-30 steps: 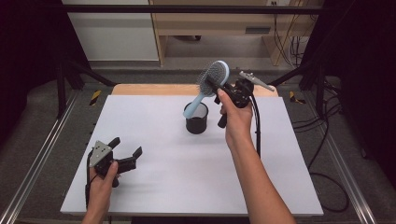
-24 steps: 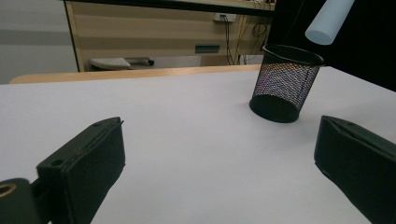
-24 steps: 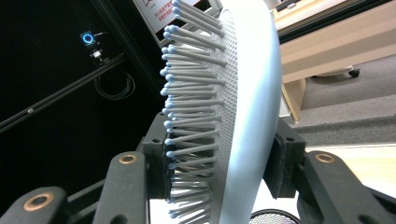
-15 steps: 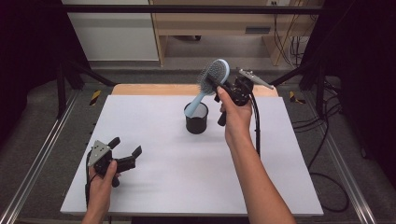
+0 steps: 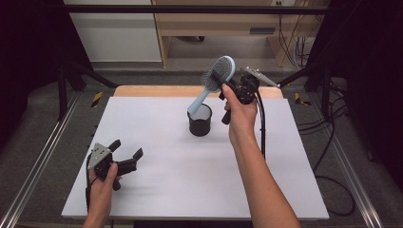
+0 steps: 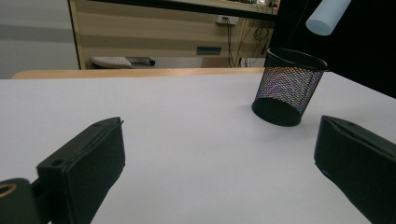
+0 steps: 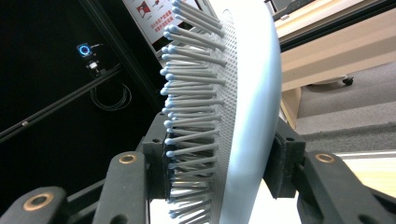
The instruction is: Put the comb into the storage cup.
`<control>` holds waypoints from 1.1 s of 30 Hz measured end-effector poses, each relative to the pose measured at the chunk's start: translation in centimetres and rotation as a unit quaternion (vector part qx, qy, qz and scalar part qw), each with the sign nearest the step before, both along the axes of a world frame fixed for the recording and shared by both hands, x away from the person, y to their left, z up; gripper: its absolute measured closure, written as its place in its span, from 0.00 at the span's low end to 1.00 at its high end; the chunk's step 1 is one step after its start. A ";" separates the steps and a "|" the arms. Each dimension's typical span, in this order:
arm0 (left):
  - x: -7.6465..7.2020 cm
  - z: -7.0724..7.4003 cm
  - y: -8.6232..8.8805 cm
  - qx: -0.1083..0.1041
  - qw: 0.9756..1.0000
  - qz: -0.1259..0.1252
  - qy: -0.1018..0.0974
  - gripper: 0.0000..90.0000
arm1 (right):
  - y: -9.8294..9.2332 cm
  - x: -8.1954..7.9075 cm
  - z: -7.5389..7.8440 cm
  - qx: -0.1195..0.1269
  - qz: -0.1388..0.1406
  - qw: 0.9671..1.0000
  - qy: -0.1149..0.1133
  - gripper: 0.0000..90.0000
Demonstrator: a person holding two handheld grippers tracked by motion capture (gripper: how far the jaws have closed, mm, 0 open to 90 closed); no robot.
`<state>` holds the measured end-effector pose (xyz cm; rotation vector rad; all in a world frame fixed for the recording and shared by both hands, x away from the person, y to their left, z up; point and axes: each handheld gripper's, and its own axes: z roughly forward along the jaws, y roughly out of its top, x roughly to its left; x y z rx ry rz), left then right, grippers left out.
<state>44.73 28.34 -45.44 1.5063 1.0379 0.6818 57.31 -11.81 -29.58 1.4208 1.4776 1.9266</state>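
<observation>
A light-blue hairbrush [image 5: 219, 71] hangs tilted over the back middle of the white table [image 5: 157, 190], bristles facing left. My right gripper [image 5: 224, 86] is shut on its head; in the right gripper view both pads press the brush head [image 7: 245, 93], one on the bristle side and one on the smooth back. The handle slants down toward a black mesh cup [image 5: 200, 121]. In the left gripper view the handle's end [image 6: 327, 16] hovers just above the cup [image 6: 288, 86]. My left gripper [image 5: 127, 148] rests at the front left, open with nothing between its fingers [image 6: 88, 163].
A wooden strip [image 5: 142, 91] runs along the table's far edge. Metal rails [image 5: 43, 161] flank the table on both sides. A cable [image 5: 261, 128] trails from the right gripper along the forearm. A wooden bench [image 6: 163, 32] stands behind the table.
</observation>
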 end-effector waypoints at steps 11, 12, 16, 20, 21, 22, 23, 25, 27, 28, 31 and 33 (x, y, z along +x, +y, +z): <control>0.1 -0.1 0.1 0.005 1.000 -0.002 -0.001 0.02 | -0.6 0.0 0.3 0.018 -0.019 1.000 -0.013 0.58; 0.1 -0.1 0.1 0.005 1.000 -0.002 -0.001 0.02 | -0.6 0.0 0.3 0.019 -0.019 1.000 -0.013 0.58; 0.1 -0.1 0.1 0.007 1.000 -0.003 -0.002 0.02 | -0.8 0.0 0.3 0.014 -0.020 1.000 -0.013 0.58; 0.1 -0.1 0.1 0.005 1.000 -0.002 -0.001 0.02 | -0.8 0.1 0.3 0.012 -0.025 1.000 -0.012 0.58; 0.1 -0.1 0.1 0.005 1.000 -0.002 -0.002 0.02 | -0.9 0.1 0.3 0.012 -0.025 1.000 -0.011 0.58; 0.1 0.0 0.1 0.005 1.000 -0.003 -0.002 0.02 | -0.9 0.1 0.3 0.011 -0.026 1.000 -0.012 0.58; 0.1 0.0 0.1 0.006 1.000 -0.003 -0.002 0.02 | -0.9 0.1 0.3 0.011 -0.026 1.000 -0.012 0.58; 0.1 -0.1 0.1 0.005 1.000 -0.003 -0.002 0.02 | -1.0 0.2 0.3 0.012 -0.027 0.999 -0.012 0.58; 0.1 -0.1 0.1 0.005 1.000 -0.003 -0.002 0.02 | -1.0 0.2 0.3 0.014 -0.027 0.999 -0.011 0.58; 0.1 -0.1 0.1 0.006 1.000 -0.003 -0.002 0.02 | -1.0 0.2 0.3 0.013 -0.028 0.999 -0.011 0.58; 0.1 0.0 0.1 0.007 1.000 -0.004 -0.002 0.02 | -1.1 0.3 0.2 0.013 -0.031 0.999 -0.011 0.58; 0.1 0.0 0.0 0.006 1.000 -0.004 -0.002 0.02 | -1.2 0.3 0.2 0.013 -0.030 0.999 -0.011 0.58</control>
